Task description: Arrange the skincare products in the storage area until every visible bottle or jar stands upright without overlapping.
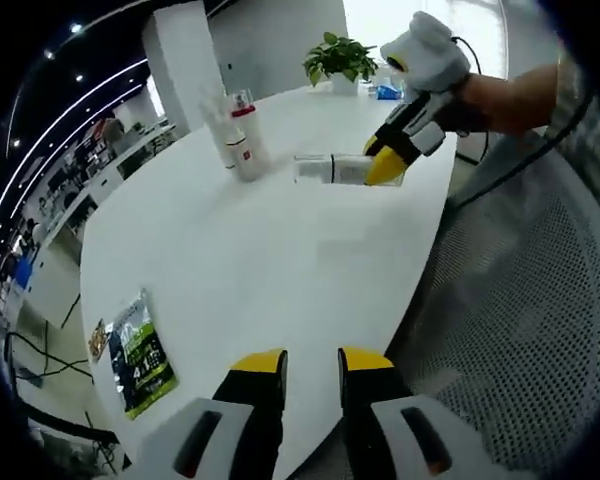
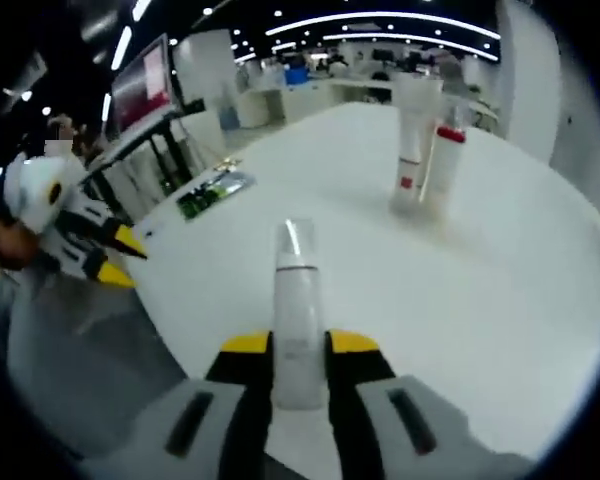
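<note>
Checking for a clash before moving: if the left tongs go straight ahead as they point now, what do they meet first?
Probably nothing soon: bare white table lies ahead of the left tongs. Farther on lies the bottle gripped by the right tongs, though depth is unclear.

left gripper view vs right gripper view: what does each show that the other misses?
Left gripper view alone: a potted plant at the table's far end and a mesh chair.

Right gripper view alone: a monitor and the office desks behind the table.

Both: the white table, two upright bottles, the green packet, and the right gripper shut on the lying bottle. The left gripper is open.
</note>
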Demonstrator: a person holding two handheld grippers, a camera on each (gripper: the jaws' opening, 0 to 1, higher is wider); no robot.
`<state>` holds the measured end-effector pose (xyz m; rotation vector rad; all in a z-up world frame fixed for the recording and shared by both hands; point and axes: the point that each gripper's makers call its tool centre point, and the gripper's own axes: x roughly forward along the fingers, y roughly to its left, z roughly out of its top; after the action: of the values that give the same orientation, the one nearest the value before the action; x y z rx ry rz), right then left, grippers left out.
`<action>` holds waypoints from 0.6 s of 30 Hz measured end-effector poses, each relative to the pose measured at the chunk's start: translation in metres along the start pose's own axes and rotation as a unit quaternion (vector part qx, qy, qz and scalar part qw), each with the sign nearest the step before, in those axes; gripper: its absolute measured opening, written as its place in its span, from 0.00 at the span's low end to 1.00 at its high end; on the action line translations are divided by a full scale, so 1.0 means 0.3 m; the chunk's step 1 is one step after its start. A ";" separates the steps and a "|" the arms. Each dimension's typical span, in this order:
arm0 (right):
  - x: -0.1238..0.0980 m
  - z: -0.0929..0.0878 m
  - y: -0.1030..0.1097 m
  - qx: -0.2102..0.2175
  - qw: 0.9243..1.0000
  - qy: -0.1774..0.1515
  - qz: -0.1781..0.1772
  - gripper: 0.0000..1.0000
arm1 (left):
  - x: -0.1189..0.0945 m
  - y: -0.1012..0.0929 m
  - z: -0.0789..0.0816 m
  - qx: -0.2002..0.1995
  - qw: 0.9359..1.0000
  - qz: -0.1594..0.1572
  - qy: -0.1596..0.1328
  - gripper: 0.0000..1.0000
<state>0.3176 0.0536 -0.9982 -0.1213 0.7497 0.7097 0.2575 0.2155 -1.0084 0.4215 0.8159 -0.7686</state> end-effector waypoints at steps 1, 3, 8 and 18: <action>-0.007 0.004 0.021 -0.004 1.000 -0.008 0.005 0.18 | -0.001 0.002 0.002 -0.006 1.000 -0.002 0.002 0.21; -0.014 0.004 0.047 -0.001 1.000 -0.014 0.009 0.18 | 0.003 0.007 0.011 -0.016 1.000 -0.007 0.001 0.21; -0.041 0.073 0.102 -0.038 0.998 -0.052 0.008 0.18 | 0.025 -0.037 0.105 -0.164 0.983 -0.067 -0.054 0.22; -0.052 0.084 0.183 -0.052 0.996 -0.067 0.016 0.18 | 0.038 -0.181 0.311 -0.505 0.802 -0.265 -0.179 0.23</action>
<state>0.2897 0.0954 -0.9615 -0.1542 0.5878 0.7795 0.2677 0.1182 -0.9616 -0.9333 0.8687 -0.7711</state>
